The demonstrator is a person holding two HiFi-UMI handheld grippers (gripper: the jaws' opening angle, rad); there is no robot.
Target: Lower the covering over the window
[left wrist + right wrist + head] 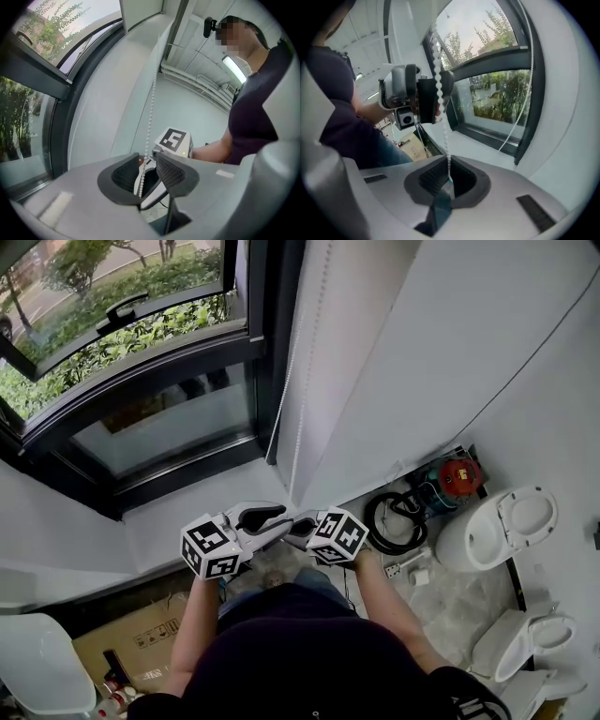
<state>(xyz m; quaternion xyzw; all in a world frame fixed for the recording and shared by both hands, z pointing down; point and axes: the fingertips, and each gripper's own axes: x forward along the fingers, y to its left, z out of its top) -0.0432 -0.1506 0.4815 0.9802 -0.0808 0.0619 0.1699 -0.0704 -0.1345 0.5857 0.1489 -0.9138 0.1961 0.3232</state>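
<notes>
Window (141, 362): far left in head view, upper sash tilted open, greenery outside. Blind (140, 11): a white panel, only its lower edge seen at the window top in the left gripper view; the glass below is uncovered.

Left arm: forearm reaches forward from the torso, left claw (265, 517) points about level toward the sill. Released: pads stand apart and the chain (151, 108) hangs between them without being pressed.

Chain: beaded, runs down beside the window frame. A second strand hangs nearer the glass.

Right arm: forearm forward, right claw (302, 521) tips downward, nose to nose with the left. Clenched on the chain, which enters its closed pads from above.

Head view cannot resolve the chain at the claws; both gripper views do. The right gripper view shows the left claw higher on the chain. The left gripper view shows only the right claw's marker cube beyond its pads.

Far right, floor: toilets (497, 531), partly cut off at the edge.
</notes>
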